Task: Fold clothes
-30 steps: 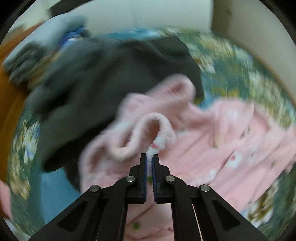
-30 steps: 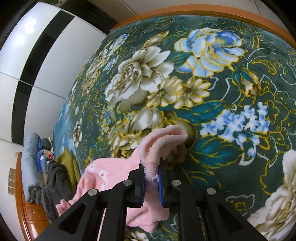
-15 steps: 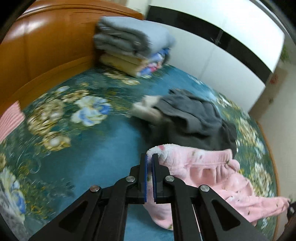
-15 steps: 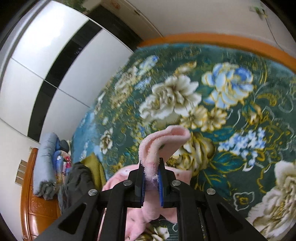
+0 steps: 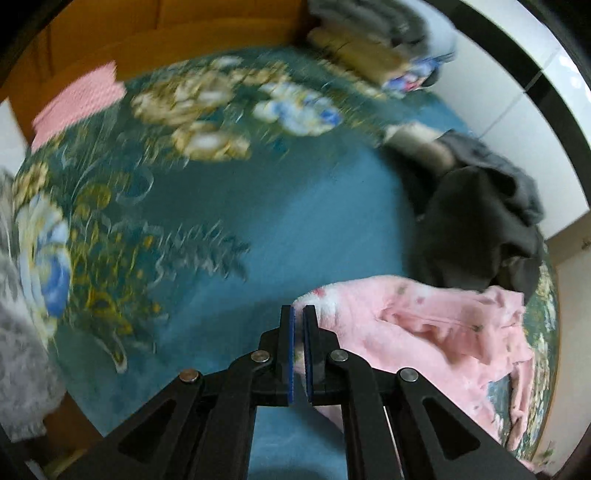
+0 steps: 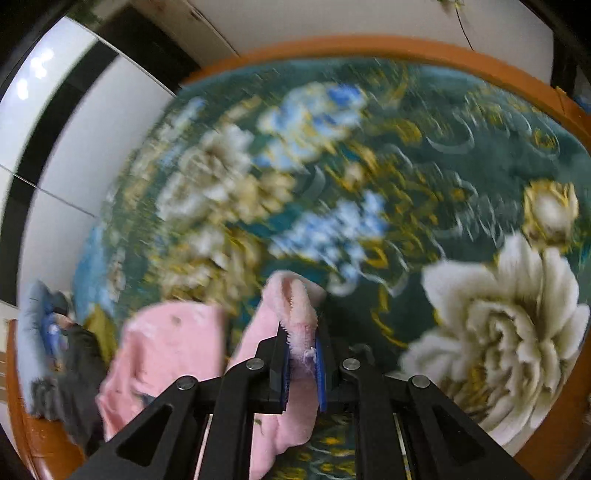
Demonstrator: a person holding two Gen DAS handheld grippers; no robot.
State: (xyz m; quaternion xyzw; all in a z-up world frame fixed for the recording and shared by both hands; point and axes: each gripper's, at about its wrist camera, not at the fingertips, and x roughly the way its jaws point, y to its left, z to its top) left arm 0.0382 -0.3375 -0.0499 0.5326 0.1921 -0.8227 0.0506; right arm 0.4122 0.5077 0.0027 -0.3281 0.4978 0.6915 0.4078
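A fluffy pink garment point(image 5: 436, 328) lies stretched over the floral bedspread point(image 5: 207, 221), to the right of my left gripper point(image 5: 298, 314). The left jaws are shut on its near edge, and the cloth runs off to the right. In the right wrist view my right gripper point(image 6: 302, 334) is shut on another pink hem point(image 6: 295, 306), which loops above the jaws. The rest of the pink garment point(image 6: 166, 343) hangs to the left. Both views are blurred by motion.
A dark grey garment pile point(image 5: 480, 210) lies beyond the pink one, and also shows in the right wrist view point(image 6: 77, 373). Folded blankets point(image 5: 373, 40) are stacked by the orange wooden headboard point(image 5: 110, 33). A pink folded item point(image 5: 77, 103) sits far left. The wooden bed frame point(image 6: 369, 44) rims the bedspread.
Both grippers have swung with the pink garment held, spreading it across the bed. The left view turned from the clothes pile toward the headboard; the right view shifted over the bedspread.
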